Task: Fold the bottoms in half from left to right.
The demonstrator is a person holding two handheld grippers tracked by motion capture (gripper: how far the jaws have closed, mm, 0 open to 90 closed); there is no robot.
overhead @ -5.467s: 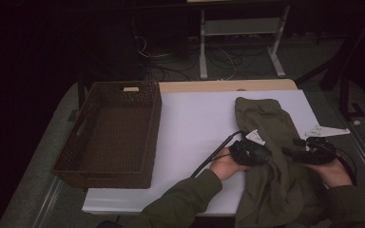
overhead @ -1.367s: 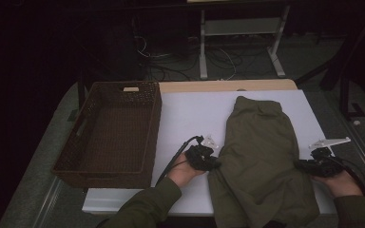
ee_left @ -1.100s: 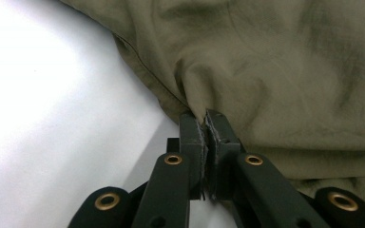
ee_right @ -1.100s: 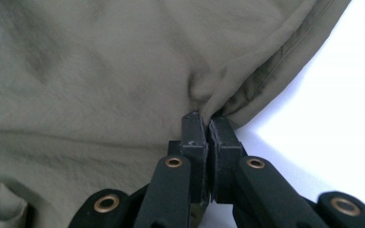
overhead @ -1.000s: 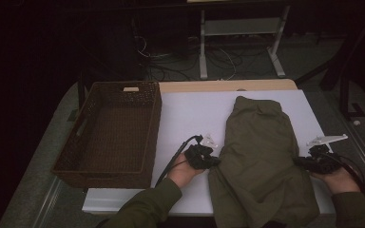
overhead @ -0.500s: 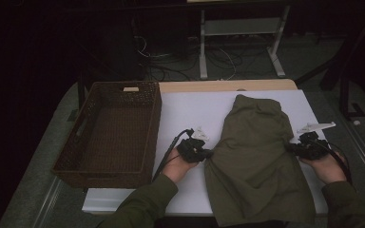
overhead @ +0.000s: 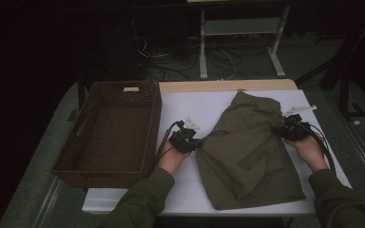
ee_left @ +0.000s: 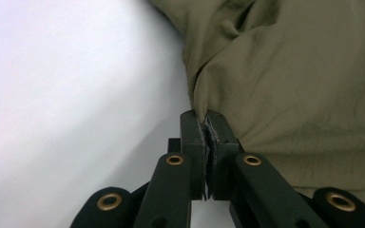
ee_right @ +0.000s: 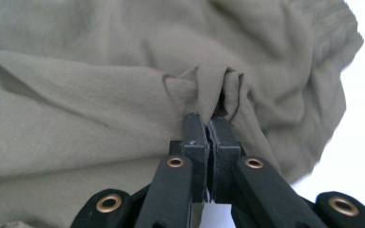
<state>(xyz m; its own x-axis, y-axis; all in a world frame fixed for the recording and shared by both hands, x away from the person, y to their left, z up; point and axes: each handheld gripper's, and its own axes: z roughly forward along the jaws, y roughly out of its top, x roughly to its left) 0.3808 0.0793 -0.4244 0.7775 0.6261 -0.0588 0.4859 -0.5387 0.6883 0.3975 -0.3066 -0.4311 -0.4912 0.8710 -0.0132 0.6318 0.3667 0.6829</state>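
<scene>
You have the olive garment [overhead: 247,152] pinched at both sides and spread flat on the white table [overhead: 190,104], so the step in hand looks like the spreading or folding of it before it goes anywhere. Your left gripper [overhead: 192,142] sits at the cloth's nine o'clock edge; in the left gripper view [ee_left: 206,124] its jaws are shut tight with a thin fold of fabric nipped between the pads. Your right gripper [overhead: 285,130] is up near two o'clock of the cloth, and in the right gripper view [ee_right: 208,124] its jaws are likewise clamped, on a bunched tuck of fabric. The garment lies at the centre-right of the table, its narrow end toward twelve o'clock and its broad hem toward six o'clock. The brown wicker basket [overhead: 76,161] stands well apart at nine o'clock of the table, with nothing in it that I can make out — the light is dim. Judging by the grips, your next move calls for both hands to travel together, keeping the cloth taut between them — if one pinch slips, the fold will go crooked. Lift only enough to clear the surface.
</scene>
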